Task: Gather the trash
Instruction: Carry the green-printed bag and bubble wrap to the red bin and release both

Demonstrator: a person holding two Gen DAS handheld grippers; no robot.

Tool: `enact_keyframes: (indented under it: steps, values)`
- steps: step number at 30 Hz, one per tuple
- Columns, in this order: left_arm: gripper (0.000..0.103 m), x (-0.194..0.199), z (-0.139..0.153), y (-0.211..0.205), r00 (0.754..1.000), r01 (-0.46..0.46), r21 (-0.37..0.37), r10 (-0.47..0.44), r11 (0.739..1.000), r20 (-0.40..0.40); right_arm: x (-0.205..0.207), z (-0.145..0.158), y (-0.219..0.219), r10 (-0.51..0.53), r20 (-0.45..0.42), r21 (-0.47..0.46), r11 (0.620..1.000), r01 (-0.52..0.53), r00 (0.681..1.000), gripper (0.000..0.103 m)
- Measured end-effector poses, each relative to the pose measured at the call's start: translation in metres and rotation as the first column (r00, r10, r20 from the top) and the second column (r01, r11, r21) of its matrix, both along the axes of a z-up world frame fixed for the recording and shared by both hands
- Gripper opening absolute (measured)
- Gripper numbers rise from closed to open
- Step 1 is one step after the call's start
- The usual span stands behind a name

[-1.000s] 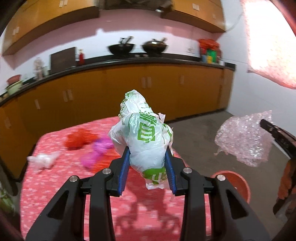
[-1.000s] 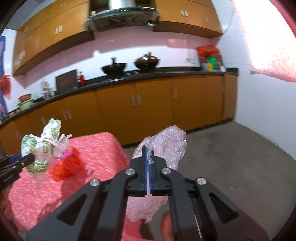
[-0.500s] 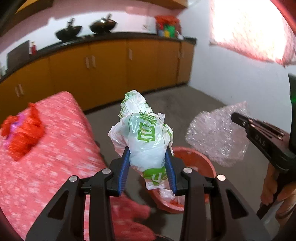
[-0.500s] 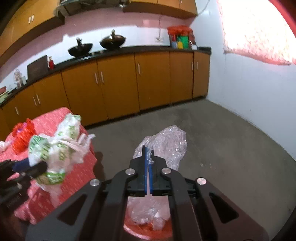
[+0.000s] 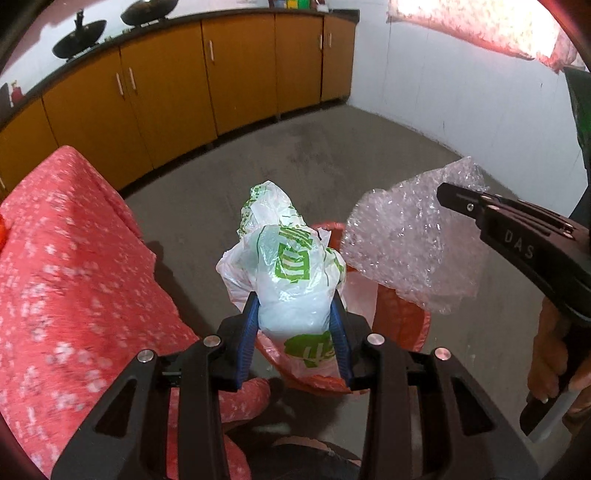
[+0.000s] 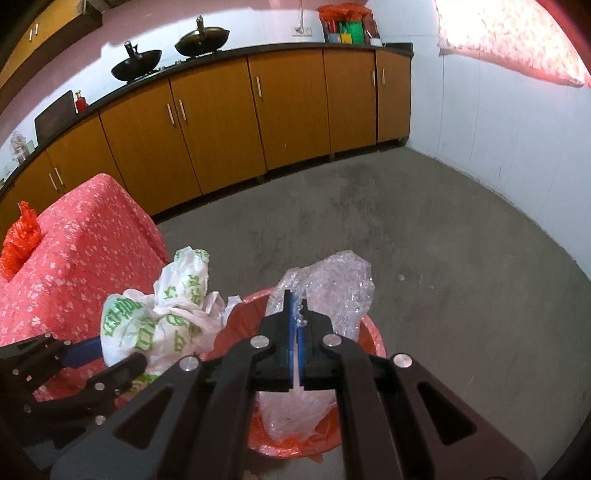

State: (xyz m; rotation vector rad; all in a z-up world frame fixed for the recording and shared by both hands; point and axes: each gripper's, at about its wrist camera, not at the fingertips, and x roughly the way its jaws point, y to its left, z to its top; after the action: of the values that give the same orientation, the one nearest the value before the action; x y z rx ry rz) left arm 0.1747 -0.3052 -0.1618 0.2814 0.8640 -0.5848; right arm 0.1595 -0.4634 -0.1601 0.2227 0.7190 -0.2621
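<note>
Against the far wall runs a long row of orange-brown cabinets (image 6: 221,122) under a dark counter, with two black woks (image 6: 201,35) standing on it and a cluster of colourful containers (image 6: 343,26) at the corner. Below us spreads the grey concrete floor (image 6: 424,229). At our left stands a table under a red cloth with white flecks (image 6: 77,243), and a crumpled red-orange bag (image 6: 20,236) lies on its far part.

Beside the table's corner, on the floor, sits a red-orange bin (image 6: 373,338) with a liner of the same colour; inside it we can make out a pale, thin piece of plastic, though most of its inside is hidden behind what we carry.

Over the bin we hold two pieces of trash. Our left gripper (image 5: 294,325) is clamped on a white plastic bag with green print (image 5: 291,266), crumpled into a tall lump that bulges above the blue pads (image 5: 246,332) and hangs down a little beneath them, over the near-left part of the bin. Our right gripper (image 6: 294,317) has its jaws pressed nearly together on a sheet of clear bubble wrap (image 6: 332,291), wrinkled and glinting, which rises above the fingers and droops below them into the bin's mouth. The two bundles hang near each other, not touching.
</note>
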Motion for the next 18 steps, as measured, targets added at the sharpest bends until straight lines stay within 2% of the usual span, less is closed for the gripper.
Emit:
enact_keyframes:
  steps: [6,15,18]
  values:
    - [0.038,0.011,-0.016,-0.015,0.999,0.018,0.028,-0.017,0.999,-0.028,0.014,-0.016,-0.003,0.002,-0.031,0.017,1.000,-0.001,1.000,0.003]
    - [0.042,0.022,-0.023,-0.029,0.998,0.039,0.030,-0.037,0.999,-0.045,0.022,-0.024,-0.007,0.009,-0.040,0.040,0.999,-0.007,0.999,0.007]
    - [0.044,0.023,-0.022,-0.030,0.999,0.031,0.015,-0.030,0.999,-0.044,0.021,-0.024,-0.010,0.003,-0.039,0.043,0.999,-0.001,0.999,0.018]
